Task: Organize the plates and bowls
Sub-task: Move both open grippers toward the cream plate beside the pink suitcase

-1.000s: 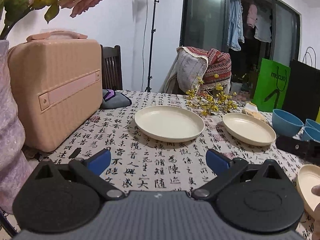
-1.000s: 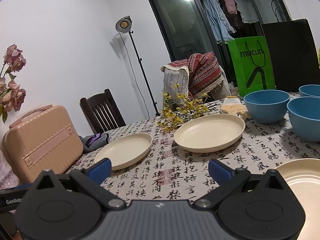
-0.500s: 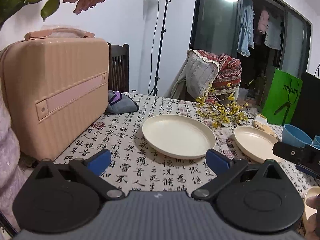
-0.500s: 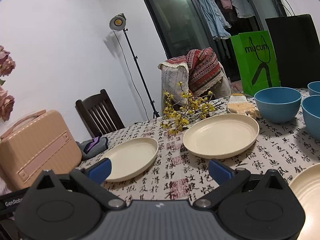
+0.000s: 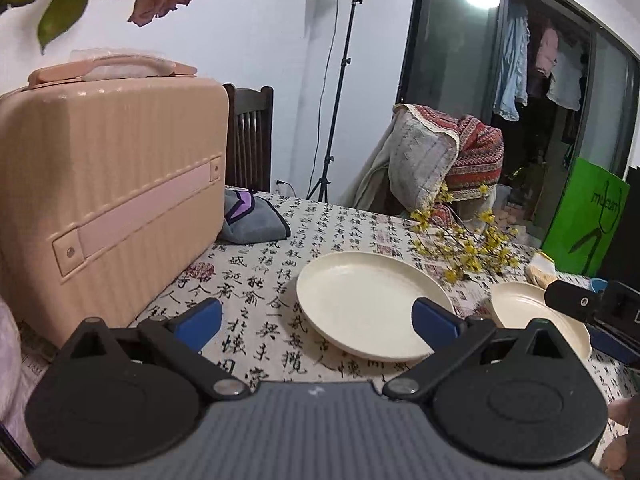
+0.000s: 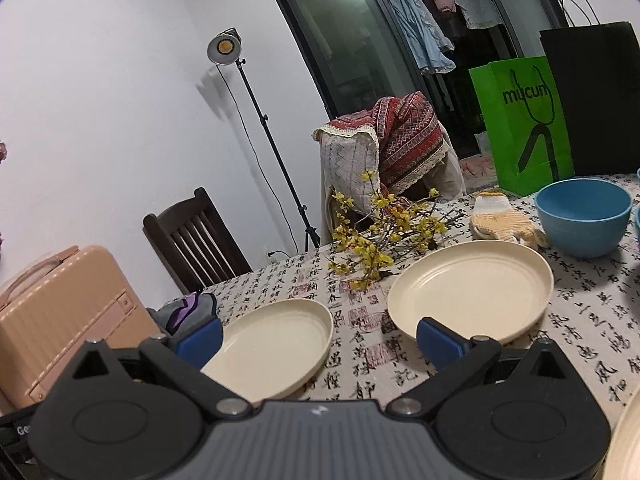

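Two cream plates lie on the calligraphy-print tablecloth. The nearer plate [image 5: 370, 304] [image 6: 272, 344] lies just ahead of both grippers; the second plate [image 5: 532, 320] [image 6: 472, 288] lies to its right. A third cream plate's rim [image 6: 624, 440] shows at the right edge. A blue bowl [image 6: 582, 216] stands behind the second plate. My left gripper [image 5: 316, 320] is open and empty, its right finger over the nearer plate's rim. My right gripper [image 6: 318, 338] is open and empty, between the two plates. The right gripper's black body [image 5: 592, 308] shows in the left wrist view.
A pink hard case [image 5: 104, 192] [image 6: 60, 316] stands at the left. A grey folded cloth [image 5: 252, 216], a yellow flower sprig [image 5: 468, 248] [image 6: 384, 236] and a knitted glove [image 6: 504, 216] lie at the back. Green and black bags [image 6: 524, 124] stand far right.
Both grippers have moved forward and leftward over the table; the plates now look nearer. Both stay open and empty.
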{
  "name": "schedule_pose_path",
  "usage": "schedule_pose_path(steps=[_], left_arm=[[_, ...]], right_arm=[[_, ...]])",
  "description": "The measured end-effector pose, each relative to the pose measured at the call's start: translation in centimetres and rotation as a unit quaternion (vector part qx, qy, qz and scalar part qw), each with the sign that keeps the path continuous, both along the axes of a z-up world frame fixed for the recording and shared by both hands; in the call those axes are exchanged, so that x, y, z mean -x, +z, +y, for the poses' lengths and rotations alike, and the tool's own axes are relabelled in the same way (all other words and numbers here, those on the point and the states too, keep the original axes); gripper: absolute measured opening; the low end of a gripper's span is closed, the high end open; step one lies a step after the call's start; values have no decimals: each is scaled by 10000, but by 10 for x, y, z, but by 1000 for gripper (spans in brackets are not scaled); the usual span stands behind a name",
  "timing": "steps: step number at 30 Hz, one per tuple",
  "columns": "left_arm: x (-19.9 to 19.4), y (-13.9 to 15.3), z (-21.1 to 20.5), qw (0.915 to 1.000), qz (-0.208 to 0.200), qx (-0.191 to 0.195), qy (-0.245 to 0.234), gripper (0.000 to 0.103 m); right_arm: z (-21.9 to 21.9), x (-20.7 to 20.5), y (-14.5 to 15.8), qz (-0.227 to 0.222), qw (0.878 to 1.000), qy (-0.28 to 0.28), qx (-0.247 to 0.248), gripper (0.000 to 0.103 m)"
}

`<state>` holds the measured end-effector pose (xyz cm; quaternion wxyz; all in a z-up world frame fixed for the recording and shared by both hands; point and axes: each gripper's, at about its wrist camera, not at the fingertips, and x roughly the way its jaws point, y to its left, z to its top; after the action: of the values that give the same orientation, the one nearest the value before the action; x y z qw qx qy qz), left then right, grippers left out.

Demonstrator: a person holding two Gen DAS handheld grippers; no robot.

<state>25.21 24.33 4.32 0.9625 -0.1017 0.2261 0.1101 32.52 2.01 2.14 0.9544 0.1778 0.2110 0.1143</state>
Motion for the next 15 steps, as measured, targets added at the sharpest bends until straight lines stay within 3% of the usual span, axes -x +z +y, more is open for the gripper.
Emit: schedule_pose_path(steps=[15], left_arm=[[-52, -15, 21, 9994, 246, 100, 233, 103]], right_arm=[[27, -62, -7, 258, 9996, -69, 65, 103]])
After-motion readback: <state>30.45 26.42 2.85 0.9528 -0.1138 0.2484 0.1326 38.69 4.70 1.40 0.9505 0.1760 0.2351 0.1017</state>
